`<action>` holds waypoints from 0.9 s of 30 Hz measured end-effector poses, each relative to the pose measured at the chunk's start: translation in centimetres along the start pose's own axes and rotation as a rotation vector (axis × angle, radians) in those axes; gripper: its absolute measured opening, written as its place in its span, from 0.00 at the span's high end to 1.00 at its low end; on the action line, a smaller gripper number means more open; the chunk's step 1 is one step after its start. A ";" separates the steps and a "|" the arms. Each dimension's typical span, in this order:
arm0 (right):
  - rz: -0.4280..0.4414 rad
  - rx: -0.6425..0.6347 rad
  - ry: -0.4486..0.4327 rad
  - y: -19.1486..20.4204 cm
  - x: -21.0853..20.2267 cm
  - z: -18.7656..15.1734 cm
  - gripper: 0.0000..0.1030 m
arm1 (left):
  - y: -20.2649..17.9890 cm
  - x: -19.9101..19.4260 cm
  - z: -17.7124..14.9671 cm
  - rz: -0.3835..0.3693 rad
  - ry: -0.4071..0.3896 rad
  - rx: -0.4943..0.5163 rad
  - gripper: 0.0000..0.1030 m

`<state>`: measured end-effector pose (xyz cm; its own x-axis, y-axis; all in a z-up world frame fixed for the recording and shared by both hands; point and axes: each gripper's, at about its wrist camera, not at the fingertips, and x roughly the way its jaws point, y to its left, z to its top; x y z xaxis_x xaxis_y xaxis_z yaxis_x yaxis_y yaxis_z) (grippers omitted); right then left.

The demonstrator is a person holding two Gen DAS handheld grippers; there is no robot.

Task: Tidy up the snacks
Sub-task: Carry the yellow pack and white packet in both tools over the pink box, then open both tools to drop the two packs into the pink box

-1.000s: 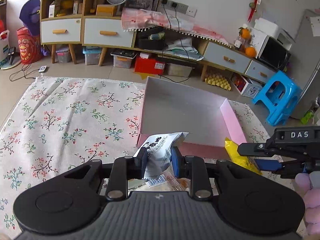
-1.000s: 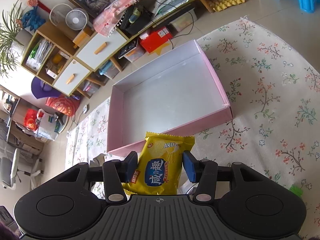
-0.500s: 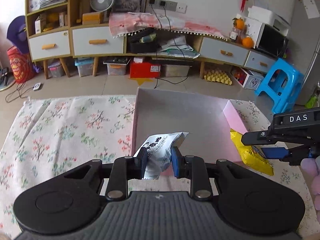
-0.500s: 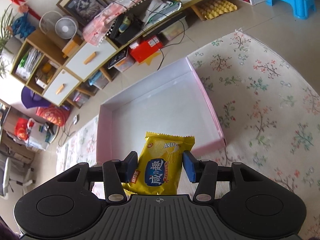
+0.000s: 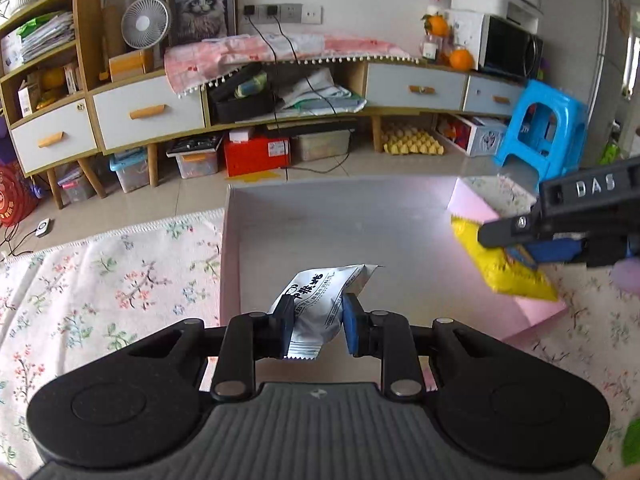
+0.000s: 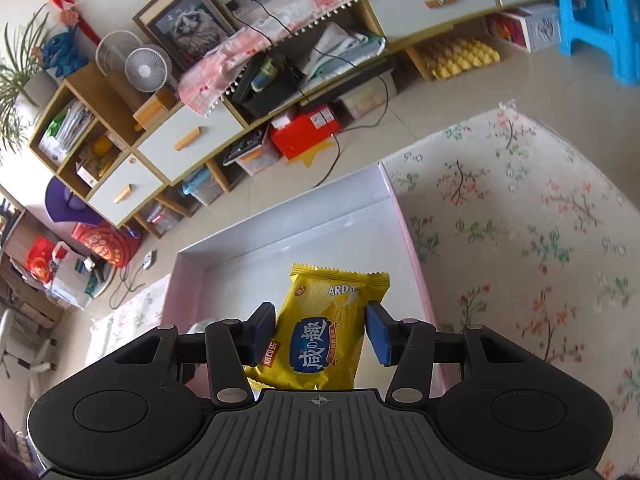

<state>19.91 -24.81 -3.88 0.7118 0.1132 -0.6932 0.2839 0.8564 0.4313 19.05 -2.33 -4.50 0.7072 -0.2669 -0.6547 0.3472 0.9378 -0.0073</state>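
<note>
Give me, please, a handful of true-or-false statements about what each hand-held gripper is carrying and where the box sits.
1. The left hand-held gripper holds a white snack packet. True.
2. The right hand-held gripper holds a red snack packet. False: its packet is the yellow snack packet.
3. The pink box lies on the floral cloth. True.
4. The box already contains several snacks. False: its visible floor is bare, and both packets are in the grippers above it.
5. The blue stool stands inside the box. False: it stands on the floor beyond the box's far right corner.
6. Both packets are held over the box. True.
</note>
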 end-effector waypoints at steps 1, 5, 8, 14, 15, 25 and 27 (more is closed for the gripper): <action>-0.001 -0.011 -0.004 0.0 0.2 -0.1 0.53 | 0.0 -0.1 -0.1 -0.001 0.005 0.000 0.77; -0.003 -0.064 -0.015 0.3 0.9 -0.5 0.53 | -0.1 -0.2 -0.4 -0.011 0.035 -0.001 0.77; -0.017 -0.103 -0.005 0.9 1.3 -1.0 0.53 | -0.3 -0.4 -0.8 -0.015 0.048 -0.008 0.77; -0.042 -0.143 0.001 1.2 1.3 -1.6 0.53 | -0.1 -0.9 -0.7 -0.044 0.078 -0.053 0.77; -0.046 -0.145 0.004 1.1 1.4 -1.6 0.53 | -0.1 -0.9 -0.7 -0.052 0.083 -0.058 0.77; -0.075 -0.173 0.007 1.1 1.5 -2.0 0.53 | 0.0 -1.3 -0.9 -0.052 0.046 -0.072 0.77; -0.074 -0.176 0.005 1.2 1.5 -2.0 0.53 | 0.0 -1.2 -0.7 -0.052 0.040 -0.076 0.77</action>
<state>20.03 -22.66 -5.55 0.6899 0.0487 -0.7222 0.2183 0.9373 0.2718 17.72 -1.81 -4.26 0.6640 -0.3082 -0.6812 0.3339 0.9374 -0.0987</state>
